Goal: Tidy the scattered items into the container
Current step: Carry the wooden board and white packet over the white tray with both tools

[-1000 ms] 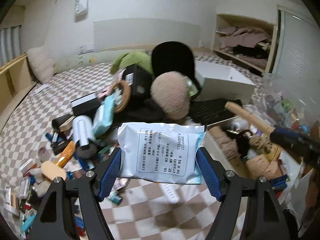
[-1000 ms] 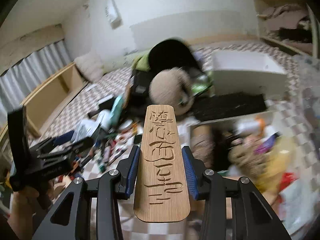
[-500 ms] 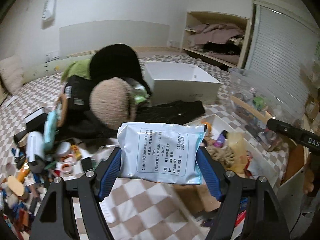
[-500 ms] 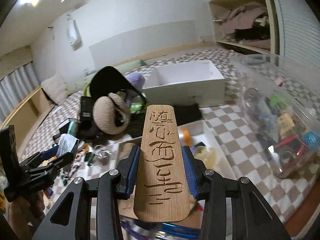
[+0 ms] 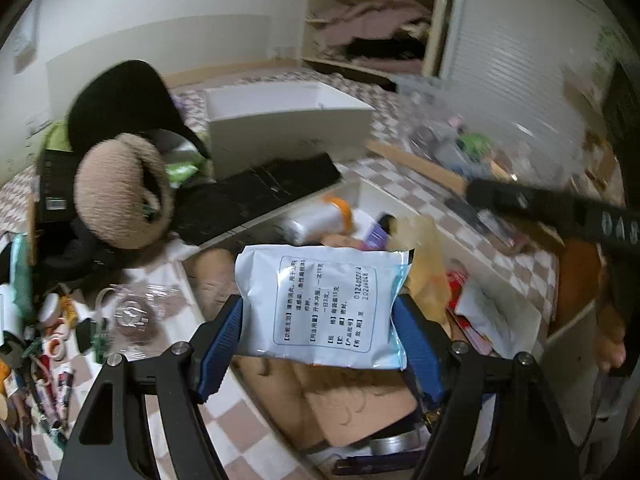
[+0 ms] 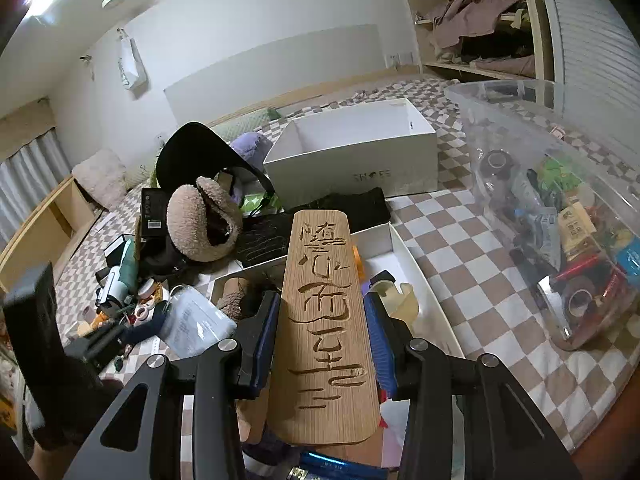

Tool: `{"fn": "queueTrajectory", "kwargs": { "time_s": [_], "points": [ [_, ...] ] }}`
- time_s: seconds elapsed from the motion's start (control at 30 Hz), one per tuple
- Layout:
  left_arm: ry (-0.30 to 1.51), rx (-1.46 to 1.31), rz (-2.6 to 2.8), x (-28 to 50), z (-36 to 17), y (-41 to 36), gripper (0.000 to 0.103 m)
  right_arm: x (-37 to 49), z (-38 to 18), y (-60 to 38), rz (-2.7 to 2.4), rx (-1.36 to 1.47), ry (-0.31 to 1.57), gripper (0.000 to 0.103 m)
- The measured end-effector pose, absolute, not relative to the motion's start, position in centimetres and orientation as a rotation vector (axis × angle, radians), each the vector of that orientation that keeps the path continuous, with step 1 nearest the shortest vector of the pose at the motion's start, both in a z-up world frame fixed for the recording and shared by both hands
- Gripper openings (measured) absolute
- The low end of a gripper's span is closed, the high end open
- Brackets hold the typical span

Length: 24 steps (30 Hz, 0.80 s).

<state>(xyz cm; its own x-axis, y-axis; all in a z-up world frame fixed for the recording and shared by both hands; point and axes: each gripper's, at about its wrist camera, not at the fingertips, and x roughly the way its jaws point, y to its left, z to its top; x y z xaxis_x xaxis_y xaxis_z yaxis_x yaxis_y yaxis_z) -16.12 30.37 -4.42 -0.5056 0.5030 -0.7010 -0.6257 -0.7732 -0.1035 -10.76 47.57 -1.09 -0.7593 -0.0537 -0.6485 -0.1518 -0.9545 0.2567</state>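
My left gripper (image 5: 320, 320) is shut on a white printed pouch (image 5: 324, 308) and holds it above the open white container (image 5: 404, 204), which holds several items. My right gripper (image 6: 324, 320) is shut on a carved wooden plaque (image 6: 320, 320), also above the container (image 6: 416, 276). The left gripper with the pouch shows in the right wrist view (image 6: 196, 320) at lower left. The right gripper's black body (image 5: 560, 208) and the plaque's end (image 5: 416, 164) show at right in the left wrist view.
Scattered small items (image 5: 52, 328) lie on the checkered bed at left. A plush slipper (image 6: 200, 224), black cap (image 6: 192, 152) and black cloth (image 6: 336, 208) lie behind the container. An empty white shoe box (image 6: 360, 160) stands farther back. A clear bin (image 6: 560, 220) of items stands right.
Both grippers have swung right, from over the scattered pile to over the open white container, each keeping its hold. The right gripper has also risen.
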Motion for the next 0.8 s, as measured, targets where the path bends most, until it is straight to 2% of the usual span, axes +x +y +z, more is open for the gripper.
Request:
{"fn": "queueTrajectory", "kwargs": {
  "time_s": [0.2, 0.47, 0.5, 0.63, 0.8],
  "points": [
    [0.31, -1.008, 2.162, -15.2, -6.3, 32.2, 0.076, -12.2, -1.3, 47.5, 2.869, -1.092, 0.461, 0.043],
    [0.31, -1.062, 2.12, -16.3, -7.6, 32.5, 0.077, -14.7, -2.2, 46.8, 2.864, -1.154, 0.449, 0.043],
    [0.307, -1.07, 2.113, -16.4, -7.7, 32.5, 0.082, -15.0, -2.4, 46.8, 2.861, -1.163, 0.454, 0.043],
    [0.292, -1.087, 2.101, -16.8, -8.2, 32.4, 0.09, -15.9, -3.4, 46.8, 2.846, -1.201, 0.467, 0.043],
    [0.278, -1.092, 2.103, -16.8, -8.4, 32.0, 0.092, -16.9, -4.6, 46.4, 2.83, -1.256, 0.464, 0.043]
  ]
}}
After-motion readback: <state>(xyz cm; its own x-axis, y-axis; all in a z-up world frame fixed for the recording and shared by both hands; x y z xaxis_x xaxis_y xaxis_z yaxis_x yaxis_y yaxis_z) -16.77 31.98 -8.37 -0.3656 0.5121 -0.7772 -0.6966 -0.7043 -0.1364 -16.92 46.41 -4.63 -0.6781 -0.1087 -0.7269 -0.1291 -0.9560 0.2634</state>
